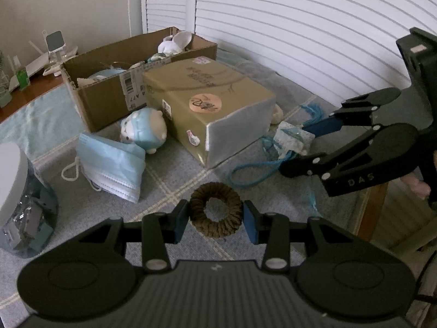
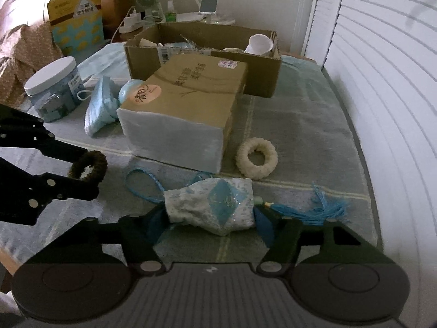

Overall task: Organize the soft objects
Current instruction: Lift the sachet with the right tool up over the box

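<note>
- A brown ring point(image 1: 215, 213), light and squashy, is held between the pads of the left claw point(image 1: 216, 220), gripped across its outer rim.
- The sachet point(image 2: 211, 207) lies between the half-open jaws of the right claw point(image 2: 210, 222); whether it is pressed cannot be told. It is soft, best taken mid-body, clear of the tassel point(image 2: 314, 210).
- Counted: two rings, the white ring point(image 2: 256, 158) beyond the right claw; one sachet; one mask stack point(image 1: 112, 169); two boxes.

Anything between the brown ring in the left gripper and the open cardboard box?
Yes. The closed tan box stands directly between the brown ring, held in the left gripper, and the open cardboard box. A plush toy and a stack of masks lie left of that line.
</note>
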`<action>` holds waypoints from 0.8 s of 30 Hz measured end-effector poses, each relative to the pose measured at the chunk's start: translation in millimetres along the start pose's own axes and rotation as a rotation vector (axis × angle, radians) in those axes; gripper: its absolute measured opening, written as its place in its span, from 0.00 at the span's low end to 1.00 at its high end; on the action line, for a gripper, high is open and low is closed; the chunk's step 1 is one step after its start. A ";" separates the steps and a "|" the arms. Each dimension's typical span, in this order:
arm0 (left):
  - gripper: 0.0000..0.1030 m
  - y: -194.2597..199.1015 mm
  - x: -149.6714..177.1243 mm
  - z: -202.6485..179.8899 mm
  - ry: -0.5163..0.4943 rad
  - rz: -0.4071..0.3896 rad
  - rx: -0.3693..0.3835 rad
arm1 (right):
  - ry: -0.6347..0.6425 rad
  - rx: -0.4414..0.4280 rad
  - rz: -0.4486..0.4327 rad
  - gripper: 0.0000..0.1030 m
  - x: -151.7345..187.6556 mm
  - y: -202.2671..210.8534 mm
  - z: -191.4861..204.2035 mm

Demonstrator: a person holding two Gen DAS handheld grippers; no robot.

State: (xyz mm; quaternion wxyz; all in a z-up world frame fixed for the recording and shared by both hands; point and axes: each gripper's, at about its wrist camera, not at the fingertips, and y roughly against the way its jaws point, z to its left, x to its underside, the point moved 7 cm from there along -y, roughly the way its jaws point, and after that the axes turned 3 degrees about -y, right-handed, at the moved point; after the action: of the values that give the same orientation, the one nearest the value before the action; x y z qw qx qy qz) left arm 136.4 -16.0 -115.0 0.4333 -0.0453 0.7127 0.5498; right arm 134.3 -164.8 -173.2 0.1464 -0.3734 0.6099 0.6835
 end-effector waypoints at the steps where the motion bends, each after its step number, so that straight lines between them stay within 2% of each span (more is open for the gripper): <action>1: 0.40 1.2 -0.4 -0.7 -0.003 -0.002 0.002 | -0.001 0.002 -0.006 0.63 -0.2 2.5 -0.2; 7: 0.40 8.9 -3.2 -3.5 -0.012 -0.017 -0.001 | 0.002 0.010 -0.022 0.50 -3.2 17.0 -1.5; 17: 0.40 19.7 -2.9 -5.9 -0.021 -0.023 -0.012 | 0.009 0.040 -0.070 0.48 -10.5 42.9 -5.6; 24: 0.40 31.7 -2.1 -7.5 -0.016 -0.014 -0.032 | 0.040 0.063 -0.143 0.48 -38.5 63.0 -6.6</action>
State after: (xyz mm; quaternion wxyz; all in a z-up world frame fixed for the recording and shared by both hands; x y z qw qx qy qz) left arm 116.2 -10.7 -89.9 0.4422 -0.0528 0.6999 0.5584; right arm 121.3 -174.5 -100.9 0.1943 -0.4248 0.6057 0.6442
